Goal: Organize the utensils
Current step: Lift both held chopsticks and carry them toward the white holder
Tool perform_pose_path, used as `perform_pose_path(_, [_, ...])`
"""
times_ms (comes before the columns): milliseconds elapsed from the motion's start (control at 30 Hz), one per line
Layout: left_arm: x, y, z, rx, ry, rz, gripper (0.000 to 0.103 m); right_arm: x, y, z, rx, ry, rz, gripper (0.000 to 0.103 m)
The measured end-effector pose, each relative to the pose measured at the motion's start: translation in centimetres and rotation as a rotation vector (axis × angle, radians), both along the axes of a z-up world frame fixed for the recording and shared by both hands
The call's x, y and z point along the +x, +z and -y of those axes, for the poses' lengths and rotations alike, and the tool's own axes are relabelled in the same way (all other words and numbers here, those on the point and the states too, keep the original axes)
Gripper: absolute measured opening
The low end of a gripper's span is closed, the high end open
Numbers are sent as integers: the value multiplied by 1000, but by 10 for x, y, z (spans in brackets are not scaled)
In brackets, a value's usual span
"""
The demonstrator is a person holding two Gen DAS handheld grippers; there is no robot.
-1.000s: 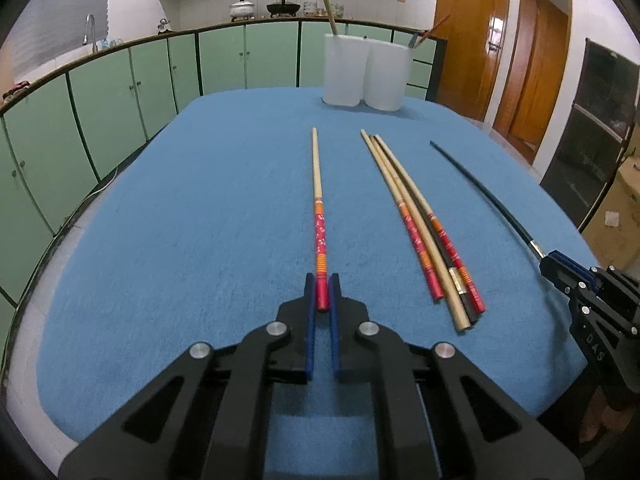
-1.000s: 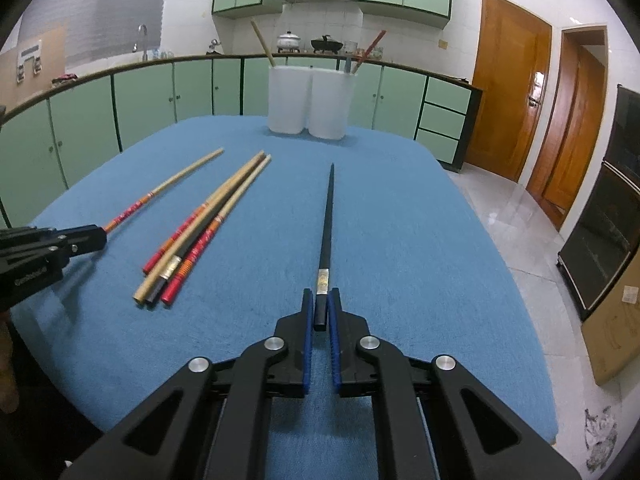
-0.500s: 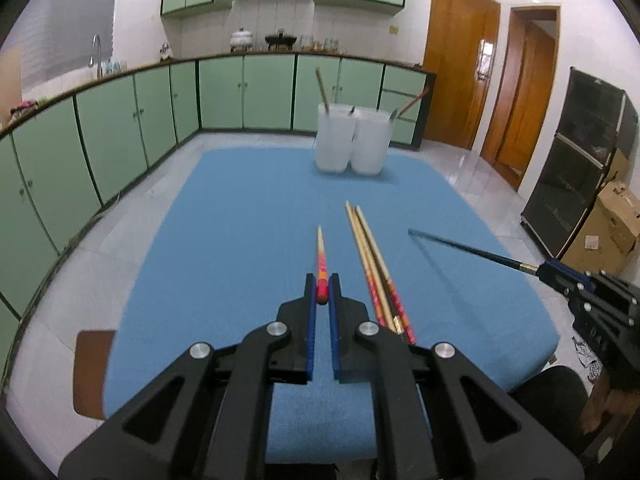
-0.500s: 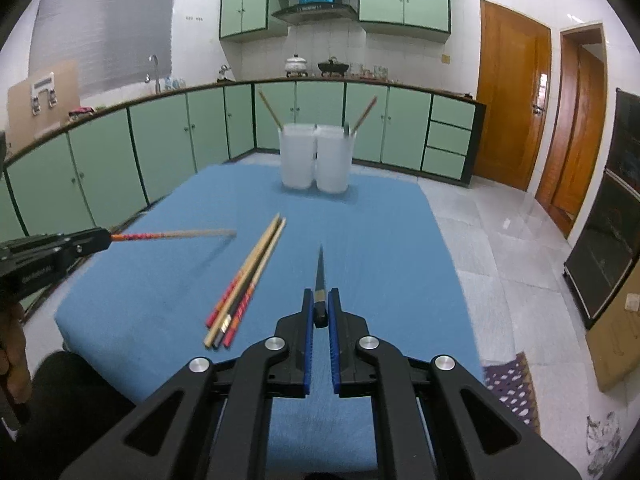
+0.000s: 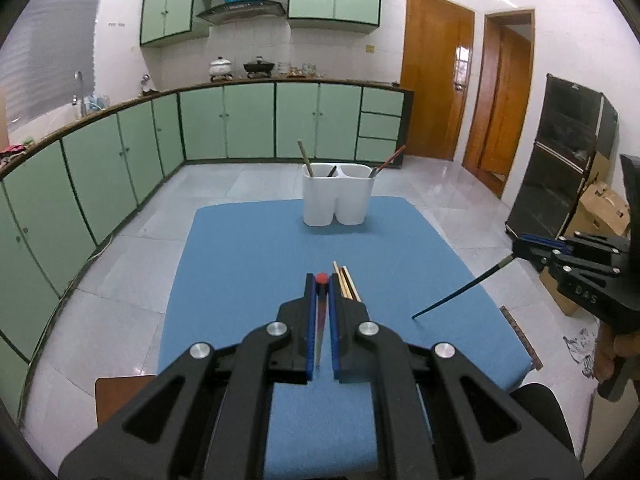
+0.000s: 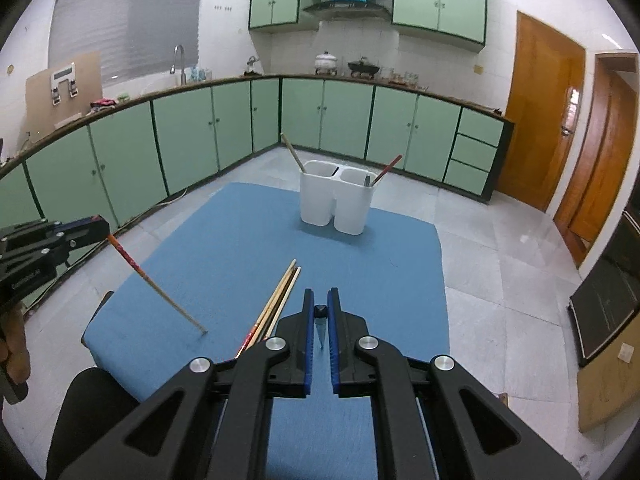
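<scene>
My left gripper (image 5: 321, 280) is shut on a red-ended wooden chopstick (image 5: 321, 278), held high above the blue table with its tip hanging down; it shows from the side in the right wrist view (image 6: 154, 284). My right gripper (image 6: 320, 294) is shut on a black chopstick (image 6: 320, 312), seen slanting down in the left wrist view (image 5: 460, 290). A white two-compartment holder (image 5: 338, 200) stands at the table's far end with a few chopsticks in it. Several chopsticks (image 6: 276, 304) lie bundled on the table.
The blue-covered table (image 5: 240, 248) stands on a tiled kitchen floor. Green cabinets (image 5: 120, 160) run along the left and back. Wooden doors (image 5: 436, 88) and a black cabinet (image 5: 568, 160) are at the right. A cardboard box (image 5: 604, 208) sits on the floor.
Both grippers have risen high above the table, each lifting its chopstick off the cloth and tilting it tip-down. The bundle of chopsticks stays on the table.
</scene>
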State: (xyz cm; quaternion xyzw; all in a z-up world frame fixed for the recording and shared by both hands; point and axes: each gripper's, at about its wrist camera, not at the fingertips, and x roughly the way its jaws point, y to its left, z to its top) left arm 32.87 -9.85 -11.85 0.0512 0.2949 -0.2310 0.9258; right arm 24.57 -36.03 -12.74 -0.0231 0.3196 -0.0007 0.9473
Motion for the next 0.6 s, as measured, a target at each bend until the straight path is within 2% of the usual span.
perform_pose_path(267, [36,9,1,5,-30,-86,5,34,17,12,24,4,-79,6])
perform_pose_path(467, [59,26,1,12,-51,-120,5,57,37,27,56,-4,-138,6])
perform_pose_path(600, [76,42,10,31,-57,-121,5,70,59,29,39,-6,-145,6])
